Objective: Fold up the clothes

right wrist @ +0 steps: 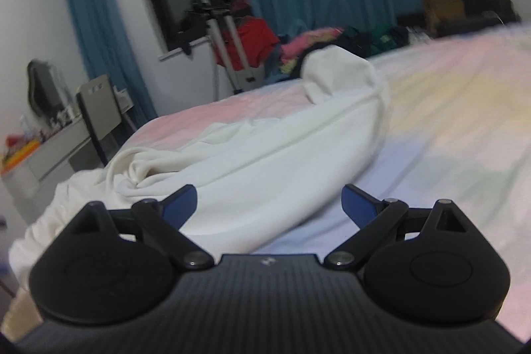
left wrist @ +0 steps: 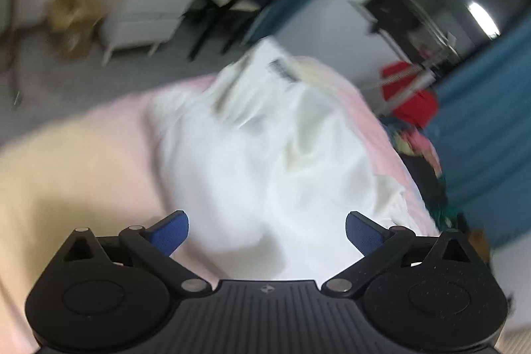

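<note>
One white garment (right wrist: pixel 265 161) lies rumpled on the bed (right wrist: pixel 448 121), a bunched ridge running away from the right gripper (right wrist: pixel 268 201), its far end rolled up. No neat fold shows, so nearly all of the folding is left. Both the left gripper (left wrist: pixel 267 231) and the right have their jaws spread wide, holding nothing. Dark print on the garment may be lettering, too blurred to read

Left gripper (left wrist: pixel 267 231) agape; right gripper (right wrist: pixel 268 204) likewise.
</note>
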`<move>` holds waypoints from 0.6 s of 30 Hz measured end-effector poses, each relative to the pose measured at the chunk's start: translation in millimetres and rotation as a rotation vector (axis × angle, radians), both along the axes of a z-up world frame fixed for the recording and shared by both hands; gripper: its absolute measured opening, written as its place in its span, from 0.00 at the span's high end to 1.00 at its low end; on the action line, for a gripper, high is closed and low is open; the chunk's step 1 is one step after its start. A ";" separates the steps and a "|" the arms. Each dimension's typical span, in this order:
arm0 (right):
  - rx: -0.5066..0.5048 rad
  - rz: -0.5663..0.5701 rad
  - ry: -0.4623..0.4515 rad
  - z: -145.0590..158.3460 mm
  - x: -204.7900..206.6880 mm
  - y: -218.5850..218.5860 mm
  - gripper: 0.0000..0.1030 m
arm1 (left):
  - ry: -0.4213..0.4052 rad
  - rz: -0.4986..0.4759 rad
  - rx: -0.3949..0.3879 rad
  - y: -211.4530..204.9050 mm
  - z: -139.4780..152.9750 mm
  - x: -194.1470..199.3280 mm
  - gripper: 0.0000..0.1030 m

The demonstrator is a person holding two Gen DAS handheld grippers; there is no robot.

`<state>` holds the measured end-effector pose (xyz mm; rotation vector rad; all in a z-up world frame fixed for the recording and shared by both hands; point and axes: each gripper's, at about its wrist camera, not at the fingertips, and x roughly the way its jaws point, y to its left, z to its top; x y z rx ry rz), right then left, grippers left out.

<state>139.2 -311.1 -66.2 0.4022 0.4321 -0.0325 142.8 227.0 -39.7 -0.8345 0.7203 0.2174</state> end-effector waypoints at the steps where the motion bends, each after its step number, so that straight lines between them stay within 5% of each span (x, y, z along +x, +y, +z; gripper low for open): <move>1: 0.040 -0.022 0.012 -1.3 -3.3 -8.4 0.14 | 0.018 0.020 -0.037 0.9 -6.9 -6.2 0.01; 6: 0.231 -0.138 0.077 -11.1 -0.6 -54.9 0.35 | 0.093 0.025 -0.153 6.1 -42.0 -18.0 0.06; 10: 0.269 -0.236 0.105 -13.2 35.6 -88.1 0.45 | 0.069 0.035 -0.215 7.6 -63.2 -16.4 0.12; 14: 0.379 -0.359 0.126 -33.8 83.3 -132.6 0.62 | 0.021 0.054 -0.162 1.9 -68.0 -15.3 0.20; 18: 0.397 -0.392 0.122 -61.7 141.2 -158.5 0.65 | -0.004 0.048 -0.029 -13.9 -65.8 -0.5 0.31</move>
